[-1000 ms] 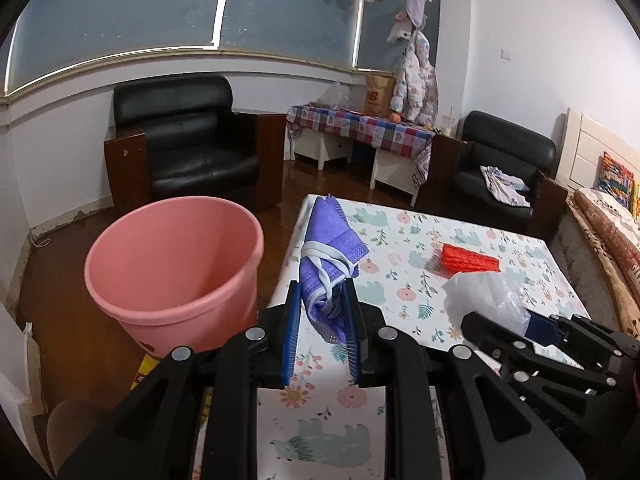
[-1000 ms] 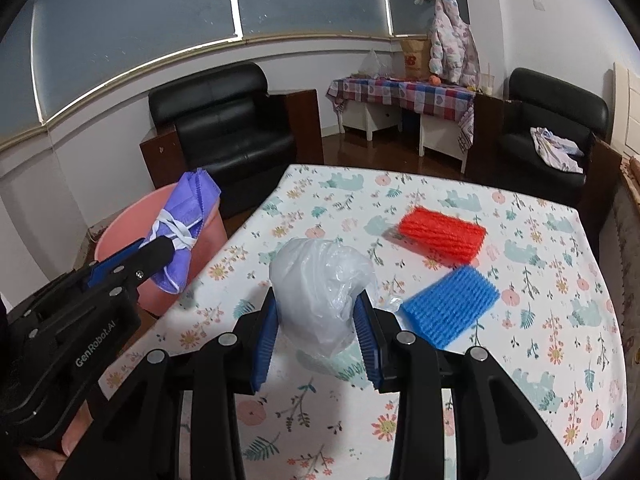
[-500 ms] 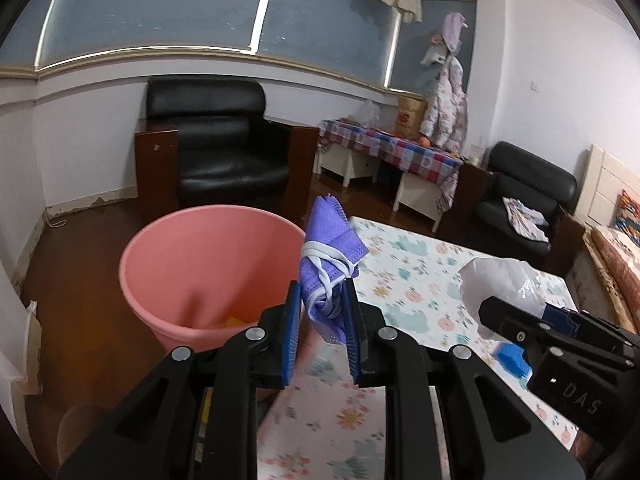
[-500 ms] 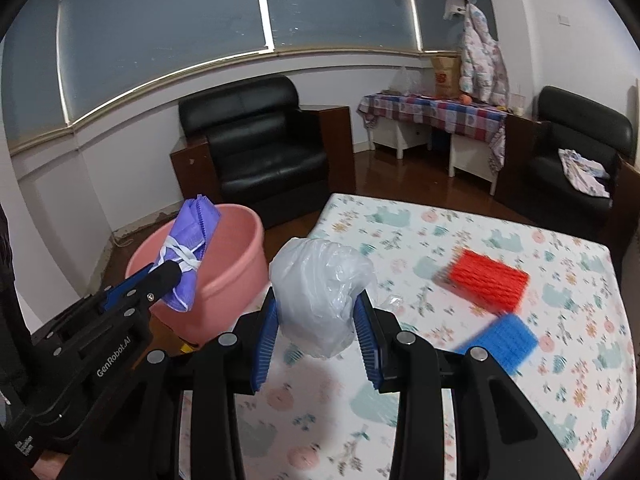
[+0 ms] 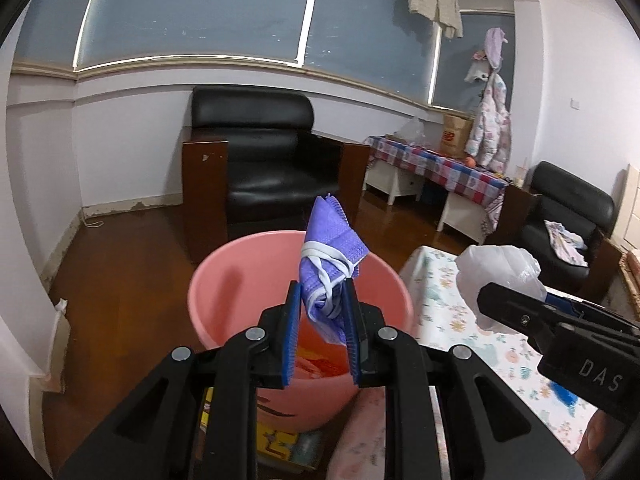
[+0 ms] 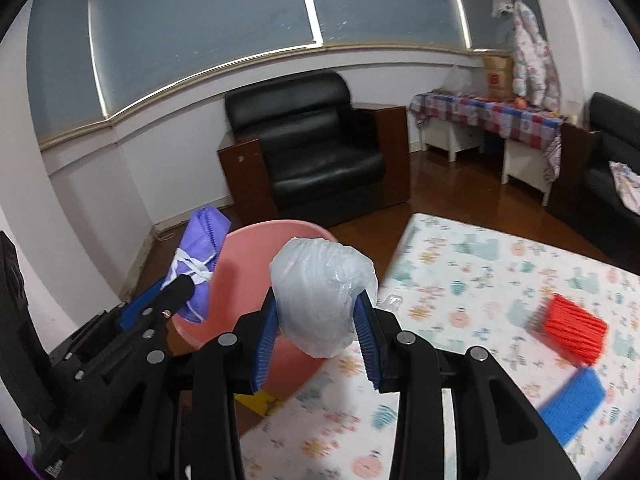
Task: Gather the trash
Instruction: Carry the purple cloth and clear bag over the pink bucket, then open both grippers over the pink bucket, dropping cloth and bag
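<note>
My left gripper [image 5: 320,332] is shut on a folded purple face mask [image 5: 328,264] with white straps and holds it above the pink bucket [image 5: 236,280], which has some trash at its bottom. My right gripper [image 6: 318,344] is shut on a crumpled clear plastic bag [image 6: 322,300], held at the table's left edge next to the pink bucket [image 6: 248,248]. The mask [image 6: 196,256] and left gripper show at left in the right wrist view. The bag [image 5: 500,276] shows at right in the left wrist view.
A red sponge [image 6: 572,332] and a blue sponge [image 6: 576,404] lie on the floral tablecloth [image 6: 480,272]. A black armchair [image 5: 260,160] stands behind the bucket. A checked side table [image 5: 436,164] and another black chair [image 5: 568,208] stand at the right.
Both grippers have swung left from over the table toward the pink bucket, each still holding its item. The mask now hangs over the bucket's mouth.
</note>
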